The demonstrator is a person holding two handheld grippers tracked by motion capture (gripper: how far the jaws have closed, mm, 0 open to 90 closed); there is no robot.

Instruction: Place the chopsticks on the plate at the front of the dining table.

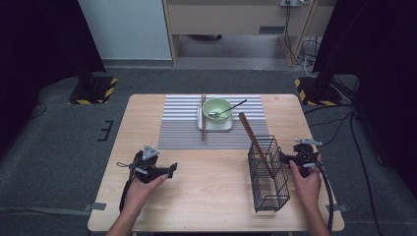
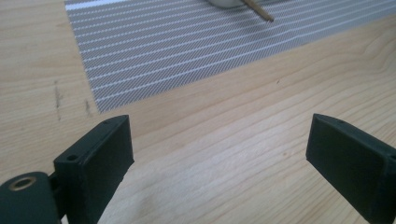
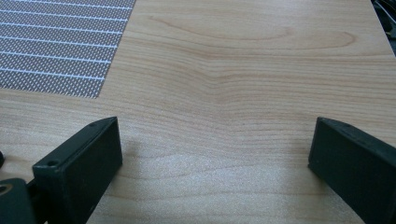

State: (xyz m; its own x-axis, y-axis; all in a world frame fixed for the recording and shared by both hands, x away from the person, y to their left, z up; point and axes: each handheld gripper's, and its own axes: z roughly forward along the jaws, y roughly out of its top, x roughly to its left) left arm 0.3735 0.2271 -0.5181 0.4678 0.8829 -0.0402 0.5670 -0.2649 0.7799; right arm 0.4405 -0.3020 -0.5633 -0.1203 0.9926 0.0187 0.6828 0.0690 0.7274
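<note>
In the high view a pale green bowl [image 1: 217, 109] sits on a small white square plate [image 1: 215, 125] on the striped placemat [image 1: 179, 129], with a metal spoon [image 1: 231, 108] resting in it. One brown chopstick [image 1: 202, 118] lies on the mat just left of the bowl. Another chopstick [image 1: 254, 140] leans out of a black wire basket [image 1: 268, 177] at the right. My left gripper [image 1: 171, 169] hovers open over bare wood at the front left, empty [image 2: 219, 154]. My right gripper [image 1: 286, 159] stands open just right of the basket, nothing between its jaws [image 3: 215, 158].
The wooden table [image 1: 211, 206] has bare wood between the two hands. The placemat's near corner [image 2: 187, 46] and a chopstick tip [image 2: 260, 11] lie ahead of the left gripper. The mat's edge [image 3: 51, 46] shows at the upper left of the right gripper view.
</note>
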